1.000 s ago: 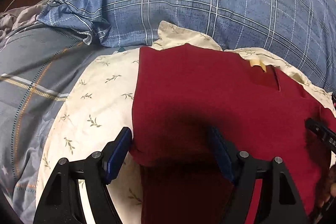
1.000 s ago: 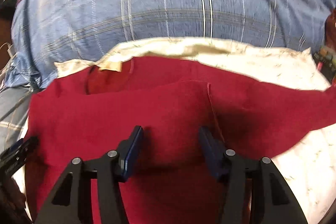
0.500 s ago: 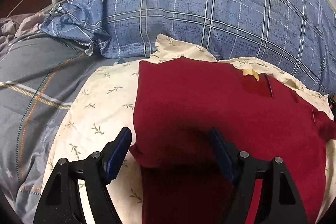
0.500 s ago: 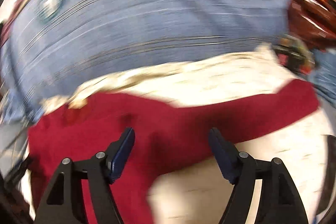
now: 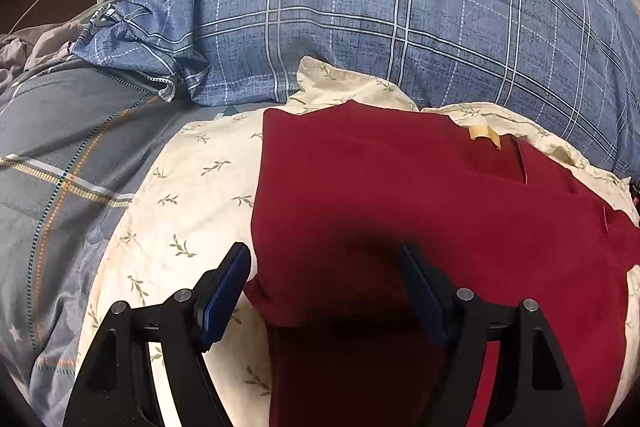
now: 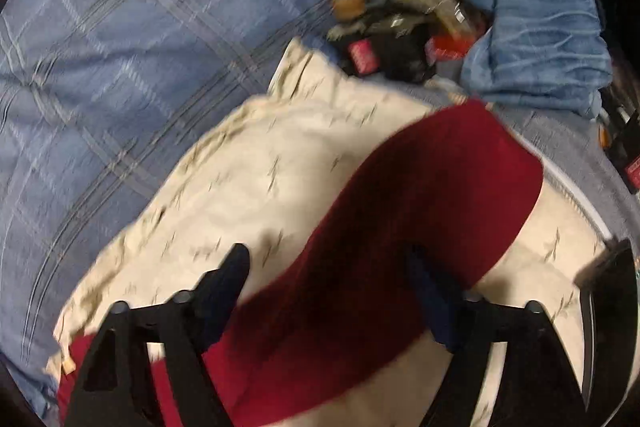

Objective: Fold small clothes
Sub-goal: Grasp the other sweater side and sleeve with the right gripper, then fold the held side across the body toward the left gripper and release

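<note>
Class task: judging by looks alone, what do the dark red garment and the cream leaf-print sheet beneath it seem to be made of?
Dark red garment: seemingly a soft matte knit, perhaps cotton; no sheen, limp folds. Cream leaf-print sheet: apparently thin woven cotton; fine wrinkles, printed sprigs.

shirt (image 5: 400, 211) lies on pillow (image 5: 192, 195), quilt (image 5: 360, 19) behind.

Matt red cloth shirt (image 5: 400, 195), cream cotton pillowcase (image 5: 192, 195) (leaf-printed), plaid quilt (image 5: 360, 7)

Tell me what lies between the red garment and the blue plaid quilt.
A cream leaf-print pillow separates garment from quilt, in the left wrist view.
</note>
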A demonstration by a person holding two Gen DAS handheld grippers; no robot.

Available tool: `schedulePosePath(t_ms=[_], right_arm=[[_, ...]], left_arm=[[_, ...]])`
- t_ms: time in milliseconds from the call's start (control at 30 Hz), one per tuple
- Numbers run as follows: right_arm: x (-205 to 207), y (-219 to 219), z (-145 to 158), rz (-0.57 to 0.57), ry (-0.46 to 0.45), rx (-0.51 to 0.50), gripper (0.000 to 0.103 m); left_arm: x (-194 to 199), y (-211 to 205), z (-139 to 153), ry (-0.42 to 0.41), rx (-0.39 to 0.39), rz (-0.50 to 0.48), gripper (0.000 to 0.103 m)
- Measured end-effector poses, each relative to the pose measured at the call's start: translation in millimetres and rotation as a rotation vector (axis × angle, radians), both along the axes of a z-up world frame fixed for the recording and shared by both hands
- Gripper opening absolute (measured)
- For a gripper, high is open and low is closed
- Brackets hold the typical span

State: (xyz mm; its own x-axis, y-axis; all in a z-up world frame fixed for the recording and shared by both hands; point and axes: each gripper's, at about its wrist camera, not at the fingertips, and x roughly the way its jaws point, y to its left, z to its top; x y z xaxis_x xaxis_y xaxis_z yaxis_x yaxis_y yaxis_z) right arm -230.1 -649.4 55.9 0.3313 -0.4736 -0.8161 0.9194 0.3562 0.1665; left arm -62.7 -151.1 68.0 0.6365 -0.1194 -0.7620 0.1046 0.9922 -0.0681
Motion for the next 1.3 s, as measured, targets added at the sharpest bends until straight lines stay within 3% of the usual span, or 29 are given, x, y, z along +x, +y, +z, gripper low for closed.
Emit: schedulePosePath(t_ms=[33, 67, 233, 400, 467, 567, 633, 700, 767, 833, 867, 933, 1100, 1167, 1300], right_arm=[[-1, 0, 3, 0.009, 0.010, -0.010, 0.031], [-7, 1, 10, 0.039, -0.043, -0.007, 0.007], [-21, 36, 78, 0.204, -0.208, -0.109, 0.006], [4, 126, 152, 0.525, -0.358, -0.192, 0.006], [27, 172, 162, 0.686, -0.375, -0.199, 0.006], [68, 253, 153, 0.931, -0.372, -0.185, 0.007], [101, 307, 122, 1.077, -0.353, -0.117, 0.007], [123, 345, 87, 1.139, -0.315, -0.089, 0.008], [145, 368, 46, 1.180, -0.256, -0.032, 0.015], [158, 377, 7, 1.192, -0.166, 0.089, 0.041], [156, 373, -8, 1.176, -0.143, 0.160, 0.045], [139, 371, -12, 1.168, -0.155, 0.183, 0.048], [80, 338, 16, 1.135, -0.175, 0.011, 0.065], [60, 316, 25, 1.053, -0.182, -0.080, 0.067], [47, 281, 24, 0.914, -0.061, -0.201, 0.068]], left_arm=[[0, 1, 1, -0.002, -0.001, 0.004, 0.075], [1, 3, 2, -0.004, -0.005, 0.008, 0.075], [-4, 13, 16, -0.051, -0.036, 0.035, 0.075], [-11, 27, 25, -0.082, -0.067, 0.075, 0.075], [-13, 34, 27, -0.087, -0.081, 0.093, 0.075], [-16, 44, 31, -0.097, -0.100, 0.119, 0.075], [-16, 49, 33, -0.107, -0.107, 0.133, 0.075], [-15, 52, 34, -0.113, -0.125, 0.137, 0.075], [-13, 54, 35, -0.115, -0.146, 0.132, 0.075], [-12, 54, 36, -0.123, -0.158, 0.113, 0.075], [-11, 54, 36, -0.122, -0.160, 0.103, 0.075], [-9, 54, 37, -0.114, -0.171, 0.073, 0.075], [-6, 47, 37, -0.125, -0.183, 0.022, 0.075], [-3, 41, 33, -0.115, -0.168, 0.011, 0.075], [8, 30, 17, -0.055, -0.149, 0.007, 0.075]])
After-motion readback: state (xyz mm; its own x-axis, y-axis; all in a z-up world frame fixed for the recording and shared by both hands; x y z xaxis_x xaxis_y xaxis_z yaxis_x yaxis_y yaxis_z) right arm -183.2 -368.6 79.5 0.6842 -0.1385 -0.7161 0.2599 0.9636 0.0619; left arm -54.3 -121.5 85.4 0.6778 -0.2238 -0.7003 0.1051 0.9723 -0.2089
